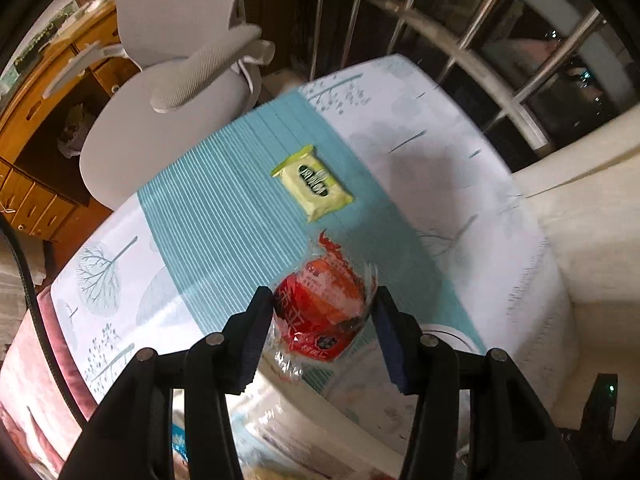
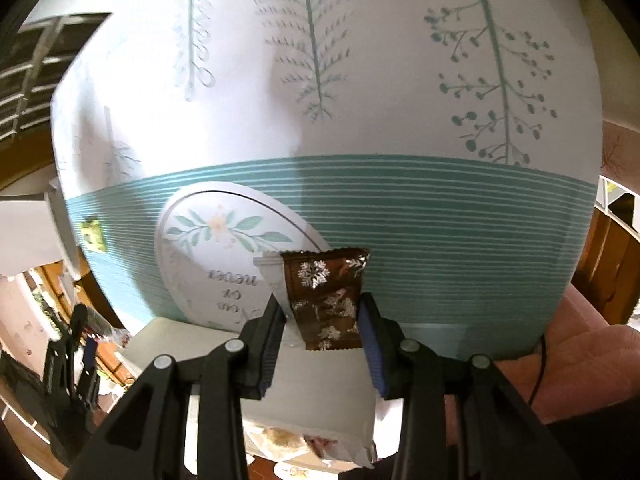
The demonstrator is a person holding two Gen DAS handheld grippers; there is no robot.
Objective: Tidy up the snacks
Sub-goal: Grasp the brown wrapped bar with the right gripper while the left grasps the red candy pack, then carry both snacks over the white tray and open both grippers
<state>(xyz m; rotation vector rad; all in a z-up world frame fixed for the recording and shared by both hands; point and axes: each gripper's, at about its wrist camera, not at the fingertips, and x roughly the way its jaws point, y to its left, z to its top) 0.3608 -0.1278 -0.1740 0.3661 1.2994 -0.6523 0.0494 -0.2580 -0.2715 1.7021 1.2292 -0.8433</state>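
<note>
My left hand-held gripper [image 1: 324, 312], tipped steeply down, clamps a red snack [image 1: 320, 312] above the bench [image 1: 224, 200], while my right hand-held gripper [image 2: 322, 316] pinches a brown packet [image 2: 326, 298].

most of the tabletop [image 1: 224, 184] lies bare; only a yellow-green packet [image 1: 313, 182] sits mid-stripe, with a grey chair [image 1: 168, 92] crowding its far edge.

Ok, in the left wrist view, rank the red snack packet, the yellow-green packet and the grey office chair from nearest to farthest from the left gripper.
1. Red snack packet, gripped between the left gripper's pads.
2. Yellow-green packet, just beyond, lying on the teal stripe of the tablecloth.
3. Grey office chair, past the table's far edge, upper left.
</note>
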